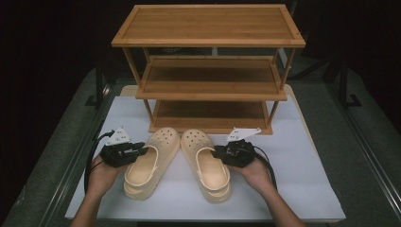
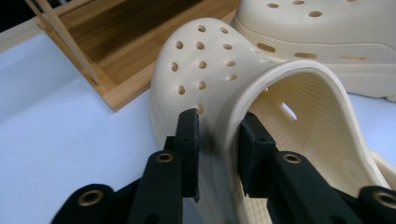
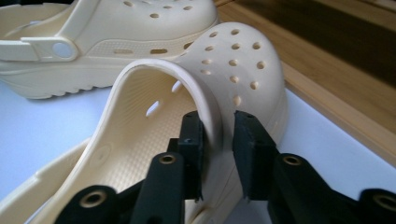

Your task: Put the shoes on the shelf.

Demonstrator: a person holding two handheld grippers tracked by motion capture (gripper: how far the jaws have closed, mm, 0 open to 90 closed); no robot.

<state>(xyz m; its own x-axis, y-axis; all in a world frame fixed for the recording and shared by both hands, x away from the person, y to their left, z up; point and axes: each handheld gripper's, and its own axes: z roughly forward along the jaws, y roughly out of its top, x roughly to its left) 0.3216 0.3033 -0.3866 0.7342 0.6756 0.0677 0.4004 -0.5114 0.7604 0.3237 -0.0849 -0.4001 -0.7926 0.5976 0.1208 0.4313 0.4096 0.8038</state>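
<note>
Two cream-yellow clogs: left clog and right clog, toes dotted with round holes toward twelve o'clock. Honey-brown bamboo rack at twelve. White tabletop. Black grippers: left gripper, right gripper.

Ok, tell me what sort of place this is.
Probably a staged recording bench, not a home: a white table amid dark surroundings, bearing just a bamboo shoe rack and two cream clogs, left clog and right clog.
</note>
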